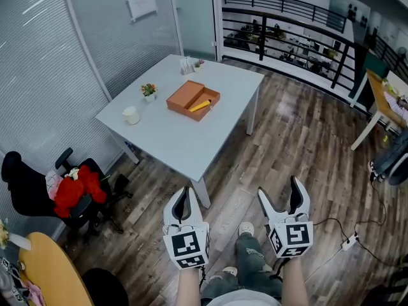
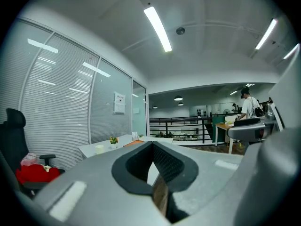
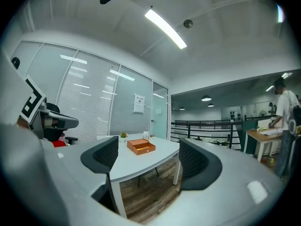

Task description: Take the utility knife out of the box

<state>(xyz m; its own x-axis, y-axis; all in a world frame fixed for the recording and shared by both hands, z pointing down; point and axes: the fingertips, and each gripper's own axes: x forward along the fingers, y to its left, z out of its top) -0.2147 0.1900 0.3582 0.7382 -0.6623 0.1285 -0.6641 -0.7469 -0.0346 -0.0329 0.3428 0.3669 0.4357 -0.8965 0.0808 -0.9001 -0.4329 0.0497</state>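
An open orange box [image 1: 193, 99] lies on the white table [image 1: 172, 139], far ahead of me. The yellow utility knife [image 1: 200, 105] rests inside its front half. My left gripper [image 1: 184, 194] hangs low over the wooden floor, well short of the table, its tips pressed together with nothing between them. My right gripper [image 1: 280, 197] is beside it, open and empty. In the left gripper view the left gripper [image 2: 153, 146] covers most of the table, with only an edge of the box [image 2: 133, 143] showing. Between the parted pads of the right gripper [image 3: 148, 158] the box [image 3: 141, 146] sits on the table.
On the table stand a white cup [image 1: 131, 115], a small potted plant [image 1: 148, 90] and a holder [image 1: 188, 65] at the far corner. A black office chair with red cloth [image 1: 75, 193] stands left of the table. A wooden round table [image 1: 51, 273] is at bottom left; a power strip [image 1: 347, 241] lies on the floor.
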